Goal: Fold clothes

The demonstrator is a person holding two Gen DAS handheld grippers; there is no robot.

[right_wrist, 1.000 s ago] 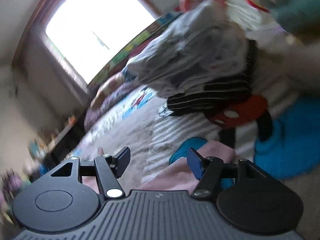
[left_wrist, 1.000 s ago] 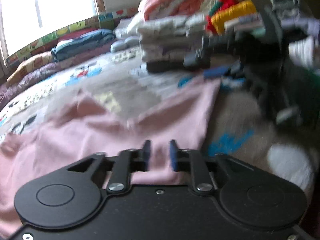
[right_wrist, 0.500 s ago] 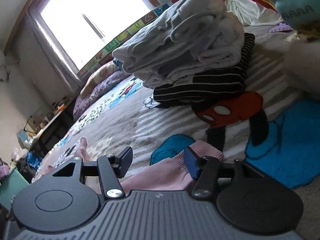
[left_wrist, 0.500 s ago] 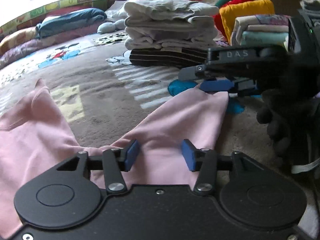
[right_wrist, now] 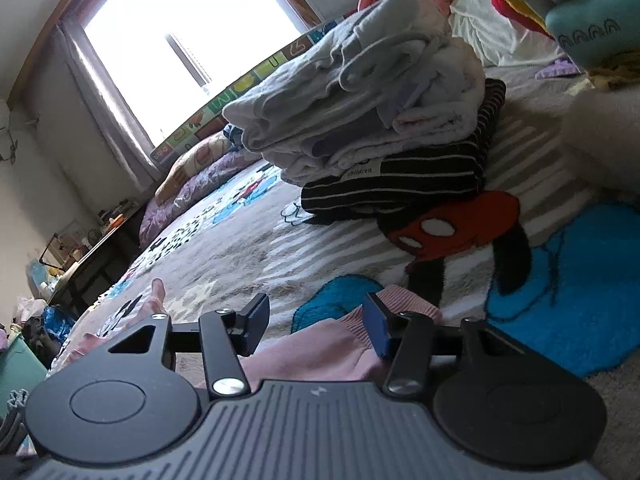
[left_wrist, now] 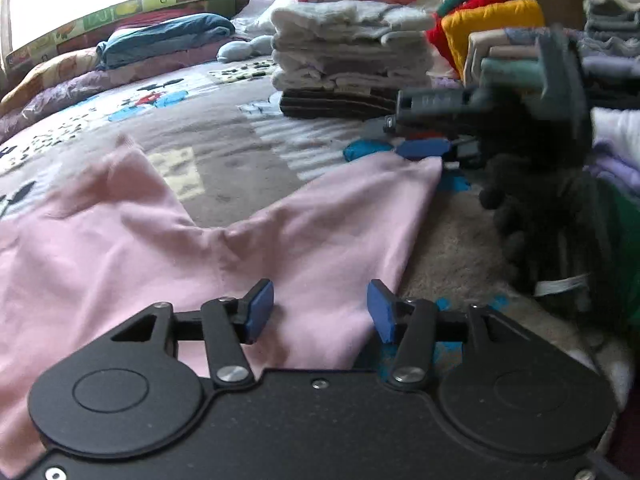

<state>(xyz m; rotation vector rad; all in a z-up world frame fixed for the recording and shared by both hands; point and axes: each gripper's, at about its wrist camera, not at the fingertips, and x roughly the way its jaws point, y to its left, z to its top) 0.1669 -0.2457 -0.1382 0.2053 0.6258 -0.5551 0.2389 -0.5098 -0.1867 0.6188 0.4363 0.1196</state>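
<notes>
A pink garment [left_wrist: 132, 248] lies spread flat on the patterned bed cover, one sleeve reaching to the right. My left gripper [left_wrist: 320, 312] hovers open over the base of that sleeve, nothing between its blue pads. In the left wrist view my right gripper [left_wrist: 424, 148], held by a dark-gloved hand [left_wrist: 532, 208], sits at the sleeve's far end. In the right wrist view the right gripper [right_wrist: 316, 326] is open, with the ribbed pink cuff [right_wrist: 404, 304] lying by its right finger.
A stack of folded white and striped clothes [left_wrist: 352, 64] stands on the bed behind the garment, seen close in the right wrist view as stack [right_wrist: 368, 128]. More folded piles [left_wrist: 500, 48] and pillows [left_wrist: 160, 36] line the back and right. A cartoon-print blanket [right_wrist: 460, 232] covers the bed.
My left gripper has opened from nearly shut to wide open above the sleeve. The right gripper has stayed open and settled low at the cuff.
</notes>
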